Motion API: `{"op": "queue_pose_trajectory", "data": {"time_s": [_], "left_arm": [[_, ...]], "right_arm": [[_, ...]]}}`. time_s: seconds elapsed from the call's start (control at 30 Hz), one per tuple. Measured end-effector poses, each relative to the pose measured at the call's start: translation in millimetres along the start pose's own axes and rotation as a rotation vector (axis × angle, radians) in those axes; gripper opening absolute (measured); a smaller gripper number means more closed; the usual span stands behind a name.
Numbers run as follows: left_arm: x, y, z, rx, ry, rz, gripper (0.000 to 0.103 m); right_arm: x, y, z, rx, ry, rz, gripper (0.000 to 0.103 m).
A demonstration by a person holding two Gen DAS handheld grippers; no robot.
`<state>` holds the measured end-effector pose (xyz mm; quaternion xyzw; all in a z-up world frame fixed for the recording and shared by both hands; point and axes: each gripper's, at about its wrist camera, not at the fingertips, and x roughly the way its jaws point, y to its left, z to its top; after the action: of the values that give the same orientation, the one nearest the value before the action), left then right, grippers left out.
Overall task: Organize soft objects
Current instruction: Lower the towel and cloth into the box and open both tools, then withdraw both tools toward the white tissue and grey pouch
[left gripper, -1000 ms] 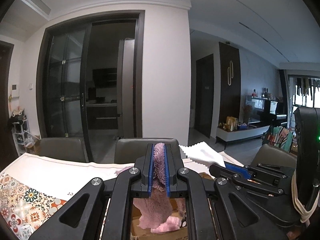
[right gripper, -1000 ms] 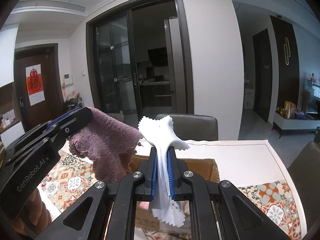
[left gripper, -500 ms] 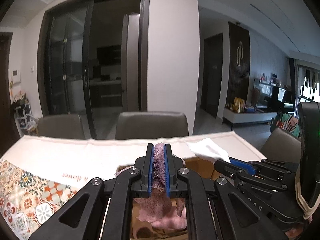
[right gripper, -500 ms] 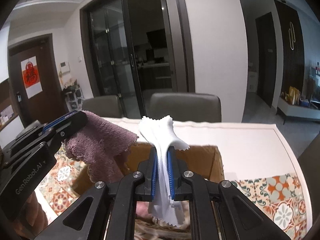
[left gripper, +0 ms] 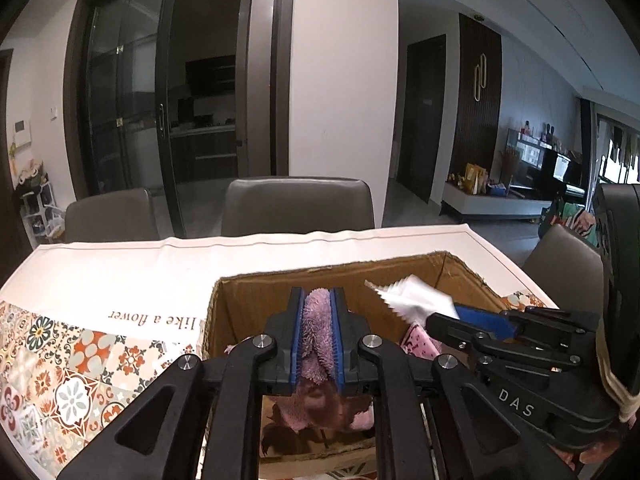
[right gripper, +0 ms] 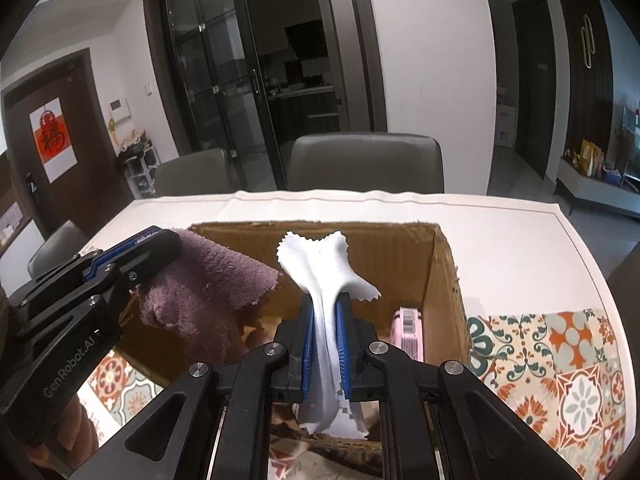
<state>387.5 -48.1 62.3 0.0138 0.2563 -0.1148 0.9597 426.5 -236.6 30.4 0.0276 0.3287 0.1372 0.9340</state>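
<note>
Here the right gripper [right gripper: 324, 312], jaws just easing apart, pinches the white cloth [right gripper: 320, 276] standing lengthwise upright over the box [right gripper: 440, 280].

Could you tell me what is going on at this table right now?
A person is putting soft items into a cardboard box. The left gripper holds a fuzzy purple towel and the right gripper a white cloth, both over the open box, jaws just starting to open.
</note>
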Motion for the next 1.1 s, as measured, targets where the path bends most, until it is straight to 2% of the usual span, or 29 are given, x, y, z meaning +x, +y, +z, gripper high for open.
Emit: {"op": "queue_pose_trajectory", "data": {"time_s": [0.1, 0.17, 0.43, 0.5, 0.8, 1.1], "left_arm": [[-0.8, -1.3, -0.5, 0.010, 0.005, -0.006, 0.022], [-4.9, -3.0, 0.2, 0.016, -0.006, -0.001, 0.032], [-27.6, -1.9, -1.4, 0.021, -0.038, -0.002, 0.049], [-34.9, -1.5, -2.6, 0.020, -0.045, -0.002, 0.049], [-74.8, -2.2, -10.3, 0.042, -0.102, 0.004, 0.053], [-102.3, -2.1, -25.8, 0.048, -0.121, 0.002, 0.054]], "right_arm": [[0.9, -4.2, -0.2, 0.020, 0.008, 0.006, 0.032], [-1.2, -4.8, -1.0, 0.025, 0.004, -0.001, 0.033], [-24.8, -0.3, -3.7, 0.042, -0.045, -0.062, 0.049], [-31.6, 1.9, -2.3, 0.045, -0.059, -0.082, 0.055], [-74.6, 13.4, -10.3, 0.057, -0.139, -0.135, 0.067], [-106.1, 28.9, -28.5, 0.064, -0.186, -0.175, 0.076]]}}
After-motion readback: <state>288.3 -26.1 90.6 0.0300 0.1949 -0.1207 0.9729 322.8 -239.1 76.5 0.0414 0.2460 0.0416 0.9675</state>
